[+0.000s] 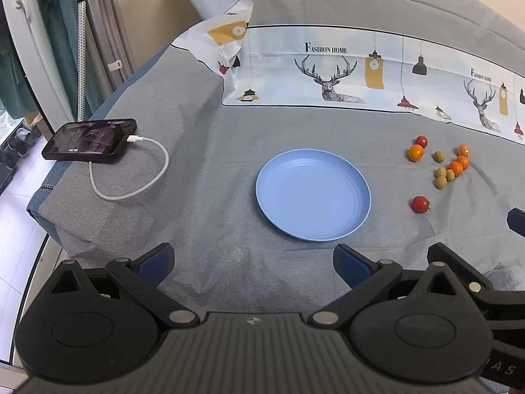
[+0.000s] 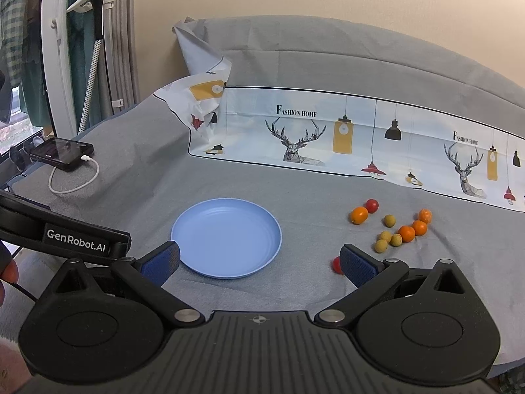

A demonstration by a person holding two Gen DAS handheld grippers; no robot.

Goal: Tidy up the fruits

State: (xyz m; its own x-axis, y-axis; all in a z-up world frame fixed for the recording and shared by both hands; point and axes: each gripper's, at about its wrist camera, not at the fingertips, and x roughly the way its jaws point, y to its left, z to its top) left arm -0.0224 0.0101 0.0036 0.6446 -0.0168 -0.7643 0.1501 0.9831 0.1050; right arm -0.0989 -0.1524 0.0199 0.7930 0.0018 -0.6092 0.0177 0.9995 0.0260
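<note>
I am holding the left gripper [image 1: 254,262] above the grey-covered bed [image 1: 197,197], its jaws standing fully apart with nothing between them. The right gripper [image 2: 259,262] is hovering the same way, wide open and empty, and its right finger is partly covering one red tomato [image 2: 336,265]. The blue plate [image 1: 313,195] is lying bare in the middle of the bed cover, just ahead of both grippers. The fruits are sitting to the right of the plate, well apart from it: a red tomato [image 1: 420,204] nearest the plate, a cluster of small green fruits [image 1: 441,177] touching orange ones [image 1: 456,167], and further back an orange fruit [image 1: 416,153] beside another red tomato [image 1: 421,141]. (A phone [image 1: 90,144] with a white cable [image 1: 131,177] is lying at the far left.) A printed cloth [image 1: 344,69] is lying along the back.
</note>
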